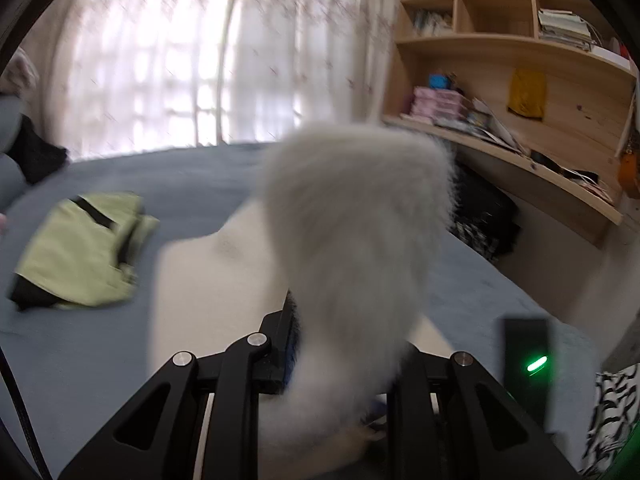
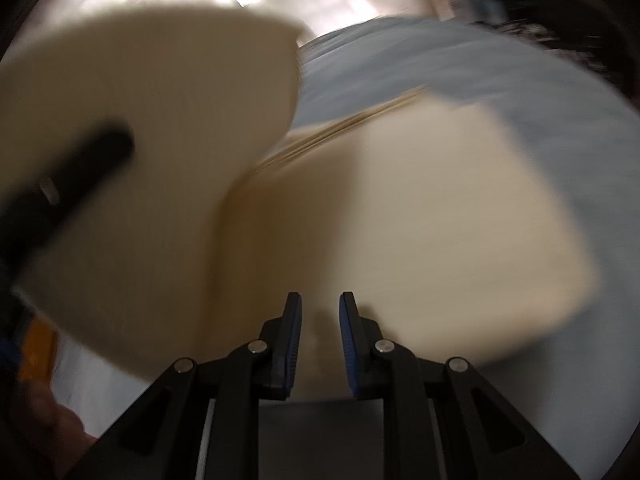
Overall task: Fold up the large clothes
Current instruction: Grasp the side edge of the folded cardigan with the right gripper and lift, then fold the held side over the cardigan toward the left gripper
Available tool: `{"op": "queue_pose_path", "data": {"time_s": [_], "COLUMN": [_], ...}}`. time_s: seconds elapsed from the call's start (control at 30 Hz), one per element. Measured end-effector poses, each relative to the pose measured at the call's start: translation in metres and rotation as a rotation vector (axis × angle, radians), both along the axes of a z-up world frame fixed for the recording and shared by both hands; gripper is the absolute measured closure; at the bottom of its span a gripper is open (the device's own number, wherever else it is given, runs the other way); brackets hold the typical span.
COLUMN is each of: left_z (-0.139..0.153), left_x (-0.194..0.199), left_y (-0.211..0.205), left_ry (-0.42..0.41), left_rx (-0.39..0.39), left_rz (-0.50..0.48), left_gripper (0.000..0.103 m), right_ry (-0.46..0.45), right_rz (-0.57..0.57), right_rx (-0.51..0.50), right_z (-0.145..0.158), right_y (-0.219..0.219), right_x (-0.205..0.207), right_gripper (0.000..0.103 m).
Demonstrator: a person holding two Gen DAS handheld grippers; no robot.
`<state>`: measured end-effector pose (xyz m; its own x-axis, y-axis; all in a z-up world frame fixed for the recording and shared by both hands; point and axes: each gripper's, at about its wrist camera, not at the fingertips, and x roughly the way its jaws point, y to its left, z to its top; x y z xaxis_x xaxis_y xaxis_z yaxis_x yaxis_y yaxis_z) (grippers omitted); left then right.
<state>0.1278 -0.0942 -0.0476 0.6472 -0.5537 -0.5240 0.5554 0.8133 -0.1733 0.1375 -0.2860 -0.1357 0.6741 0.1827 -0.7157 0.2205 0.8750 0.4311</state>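
A white fluffy garment (image 1: pixel 352 208) lies partly folded on the blue bed (image 1: pixel 192 172). One part of it rises in front of the left wrist camera. My left gripper (image 1: pixel 344 320) is shut on that raised part; only its left finger (image 1: pixel 289 332) shows, the other is behind the cloth. In the blurred right wrist view the same garment looks cream: a flat folded part (image 2: pixel 420 220) and a lifted flap (image 2: pixel 160 120) at the left, with the other gripper (image 2: pixel 80 160) dark against it. My right gripper (image 2: pixel 320 308) hovers over the flat part, open, with a narrow gap and nothing pinched.
A folded green and black garment (image 1: pixel 84 248) lies on the bed at the left. Wooden shelves and a desk (image 1: pixel 520 80) with books stand at the right, with dark clothes (image 1: pixel 484 216) below them. A black device with a green light (image 1: pixel 528 360) is near the right edge.
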Motion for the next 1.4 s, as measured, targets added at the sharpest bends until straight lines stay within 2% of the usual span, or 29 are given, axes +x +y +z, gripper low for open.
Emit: {"op": "queue_pose_path", "data": {"time_s": [0.1,0.2,0.33,0.47,0.67,0.77,0.83,0.87,0.9,0.93,0.97,1.0,1.1,1.23,1.3,1.37,1.4], "left_z": [-0.028,-0.052,-0.057,-0.049,-0.075,-0.080,-0.077,-0.075,-0.069,-0.064,-0.056,-0.047,-0.024,0.000,0.001,-0.008,-0.014], "left_x": [-0.003,-0.018,-0.027,-0.026,-0.033,-0.033,-0.029,-0.026,-0.023,-0.022,-0.023,-0.024,-0.027,-0.024,-0.014,0.000,0.008], "left_y": [-0.038,-0.074,-0.093,-0.099,-0.118,-0.116,-0.112,-0.110,-0.107,-0.104,-0.098,-0.091,-0.075,-0.043,-0.021,0.000,0.008], "left_ry": [0.052,0.015,0.022,0.006,-0.006,0.015,0.058,0.080,0.123,0.151,0.165,0.163,0.172,0.179,0.210,0.265,0.304], "left_rx": [0.034,0.110,0.100,0.057,0.178,0.201,0.189,0.180,0.156,0.130,0.101,0.076,0.039,0.044,0.067,0.086,0.095], "left_rz": [-0.054,-0.076,-0.082,-0.064,-0.090,-0.114,-0.133,-0.145,-0.184,-0.212,-0.221,-0.219,-0.243,-0.187,-0.131,-0.072,-0.039], "left_gripper": [0.085,0.085,0.085,0.085,0.085,0.082,0.078,0.070,0.047,0.032,0.011,0.006,0.006,0.006,0.006,0.006,0.006], "right_ry": [0.008,0.008,0.017,0.018,0.041,0.041,0.036,0.033,0.023,0.018,0.008,-0.009,-0.053,-0.103,-0.126,-0.126,-0.115], "right_rz": [-0.150,-0.263,-0.351,-0.375,-0.359,-0.355,-0.346,-0.342,-0.335,-0.334,-0.333,-0.328,-0.324,-0.262,-0.209,-0.156,-0.121], "right_rx": [-0.016,0.003,0.044,0.079,0.096,0.103,0.106,0.106,0.104,0.098,0.088,0.079,0.060,0.052,0.065,0.060,0.054], "right_z": [0.003,0.000,-0.008,-0.012,-0.023,-0.025,-0.025,-0.024,-0.021,-0.019,-0.015,-0.008,0.012,0.043,0.058,0.071,0.077], "right_y": [-0.051,-0.089,-0.123,-0.134,-0.136,-0.135,-0.136,-0.135,-0.134,-0.133,-0.131,-0.130,-0.127,-0.125,-0.124,-0.120,-0.117], "right_x": [-0.016,-0.029,-0.044,-0.049,-0.048,-0.046,-0.044,-0.044,-0.045,-0.046,-0.047,-0.049,-0.054,-0.057,-0.057,-0.052,-0.046], "right_gripper": [0.085,0.085,0.085,0.085,0.085,0.085,0.082,0.082,0.082,0.082,0.082,0.082,0.082,0.081,0.075,0.052,0.049]}}
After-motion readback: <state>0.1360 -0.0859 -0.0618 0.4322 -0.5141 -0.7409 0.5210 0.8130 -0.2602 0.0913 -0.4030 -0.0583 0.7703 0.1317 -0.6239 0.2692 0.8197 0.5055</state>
